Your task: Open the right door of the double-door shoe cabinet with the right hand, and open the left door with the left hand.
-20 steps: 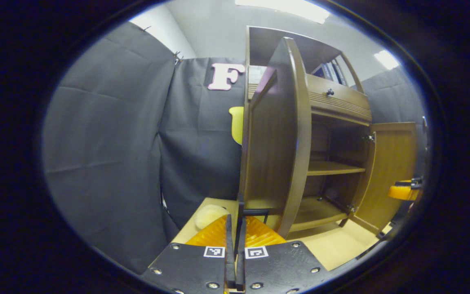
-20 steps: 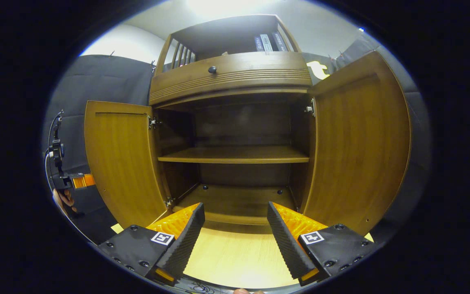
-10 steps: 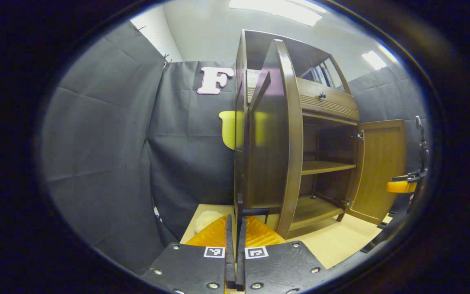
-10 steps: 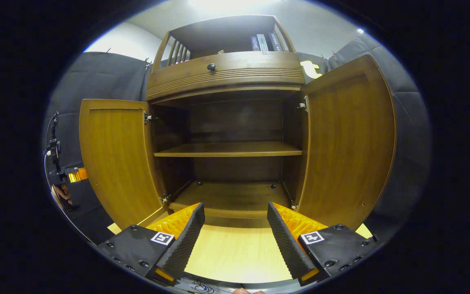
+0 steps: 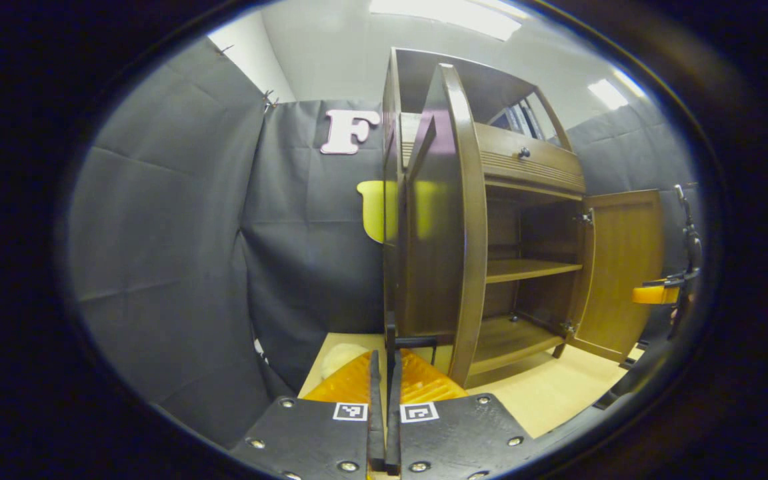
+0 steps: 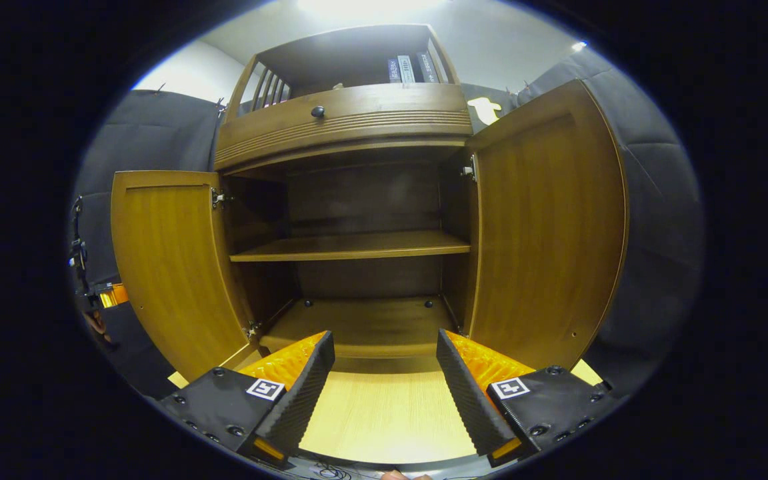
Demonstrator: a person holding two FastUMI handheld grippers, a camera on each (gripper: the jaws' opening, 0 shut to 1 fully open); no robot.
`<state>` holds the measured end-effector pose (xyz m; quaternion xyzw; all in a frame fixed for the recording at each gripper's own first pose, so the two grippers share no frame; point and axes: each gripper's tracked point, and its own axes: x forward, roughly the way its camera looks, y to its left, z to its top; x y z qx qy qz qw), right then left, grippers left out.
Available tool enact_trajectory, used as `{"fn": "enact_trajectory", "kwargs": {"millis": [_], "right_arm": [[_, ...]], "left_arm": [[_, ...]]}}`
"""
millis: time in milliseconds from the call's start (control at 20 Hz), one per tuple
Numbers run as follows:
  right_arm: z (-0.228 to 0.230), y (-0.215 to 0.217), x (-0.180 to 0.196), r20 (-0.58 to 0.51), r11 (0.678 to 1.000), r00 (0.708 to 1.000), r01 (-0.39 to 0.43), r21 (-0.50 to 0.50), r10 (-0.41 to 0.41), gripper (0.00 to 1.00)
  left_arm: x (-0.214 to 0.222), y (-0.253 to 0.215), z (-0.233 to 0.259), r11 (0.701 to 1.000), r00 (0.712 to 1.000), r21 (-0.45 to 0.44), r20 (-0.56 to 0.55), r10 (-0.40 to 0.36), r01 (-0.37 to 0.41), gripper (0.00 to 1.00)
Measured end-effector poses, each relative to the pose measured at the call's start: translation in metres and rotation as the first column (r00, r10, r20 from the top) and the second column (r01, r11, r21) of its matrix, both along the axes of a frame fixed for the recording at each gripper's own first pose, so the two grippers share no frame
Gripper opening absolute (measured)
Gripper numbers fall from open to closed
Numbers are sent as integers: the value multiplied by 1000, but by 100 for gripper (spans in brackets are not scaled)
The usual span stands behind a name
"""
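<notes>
Right gripper view faced shoe cabinet [image 6: 351, 200]: both doors stood wide, left door [image 6: 171, 267] and right door [image 6: 547, 227] swung outward, shelves bare. We kept right gripper [image 6: 384, 393] clear of everything, fingers spread with nothing between them, likely because its door was done. Left gripper view: left gripper [image 5: 384, 413] had fingers pressed together on thin dark handle [image 5: 392, 343] at left door's edge, holding it open. Books [image 6: 411, 67] on top; spine writing unreadable.
</notes>
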<state>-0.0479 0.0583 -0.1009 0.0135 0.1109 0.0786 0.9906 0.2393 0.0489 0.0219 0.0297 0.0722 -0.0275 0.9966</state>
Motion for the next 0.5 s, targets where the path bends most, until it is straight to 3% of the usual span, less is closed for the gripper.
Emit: {"fn": "enact_trajectory", "kwargs": {"millis": [150, 500], "right_arm": [[3, -4, 1, 9, 1000, 1000, 7, -2, -7, 93], [1, -18, -6, -9, 999, 999, 32, -14, -33, 93]], "left_arm": [[-26, 2, 11, 1000, 1000, -10, 8, 18, -17, 3], [-101, 9, 79, 980, 976, -45, 91, 197, -194, 2]]}}
